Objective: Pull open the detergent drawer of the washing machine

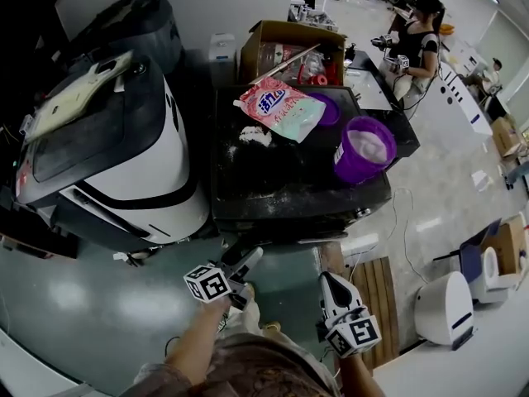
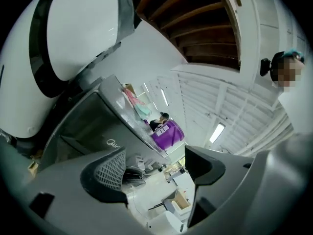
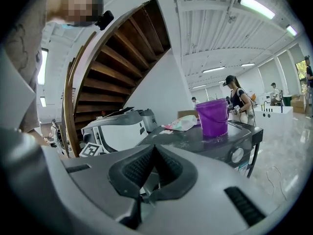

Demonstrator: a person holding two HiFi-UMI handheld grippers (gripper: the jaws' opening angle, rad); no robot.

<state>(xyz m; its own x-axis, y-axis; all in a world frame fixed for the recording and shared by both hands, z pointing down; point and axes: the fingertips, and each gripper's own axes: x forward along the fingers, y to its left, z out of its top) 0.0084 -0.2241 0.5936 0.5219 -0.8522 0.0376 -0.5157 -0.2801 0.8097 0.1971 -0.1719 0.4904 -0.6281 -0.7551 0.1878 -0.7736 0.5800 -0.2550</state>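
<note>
The dark washing machine [image 1: 273,184] stands in the middle of the head view, seen from above. Its front panel [image 2: 83,129] fills the left of the left gripper view, which is tilted; there a rectangular drawer face shows beside the logo. I cannot tell whether the drawer is pulled out. My left gripper [image 1: 248,259] hangs just before the machine's front upper edge. It is open wide with nothing between its fingers [image 2: 110,173]. My right gripper [image 1: 328,281] is lower and to the right, a little away from the machine. It is shut, pads [image 3: 139,168] pressed together, empty.
On the machine's top lie a pink detergent bag [image 1: 283,107], spilled white powder [image 1: 254,136] and a purple bucket [image 1: 364,149]. A large white-and-black machine [image 1: 124,155] stands at the left, a cardboard box [image 1: 293,52] behind. A wooden slat board [image 1: 380,296] and a white unit [image 1: 446,308] are at the right.
</note>
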